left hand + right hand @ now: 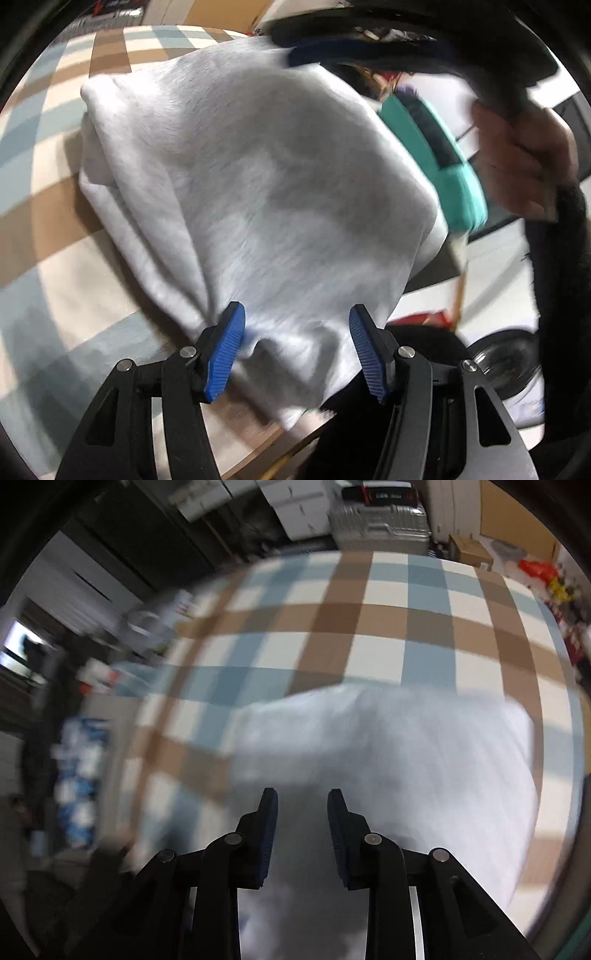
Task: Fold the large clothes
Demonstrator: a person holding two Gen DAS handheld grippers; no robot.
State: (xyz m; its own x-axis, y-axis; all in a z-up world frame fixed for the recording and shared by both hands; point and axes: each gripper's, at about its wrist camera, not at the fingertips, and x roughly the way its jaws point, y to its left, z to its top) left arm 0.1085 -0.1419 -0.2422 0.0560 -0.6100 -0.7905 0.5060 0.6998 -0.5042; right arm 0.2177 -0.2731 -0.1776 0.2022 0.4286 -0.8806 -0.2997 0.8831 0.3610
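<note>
A large light grey garment lies bunched and partly folded on a checked cloth surface. My left gripper is open, its blue pads spread wide with the garment's near edge lying between them, not clamped. In the right wrist view the same garment fills the lower middle, blurred. My right gripper is open just above the garment's near part, its dark pads apart with nothing pinched.
The checked cloth in brown, blue and cream covers the surface. A hand and a teal-cuffed sleeve show at the right of the left wrist view. A suitcase and boxes stand beyond the far edge.
</note>
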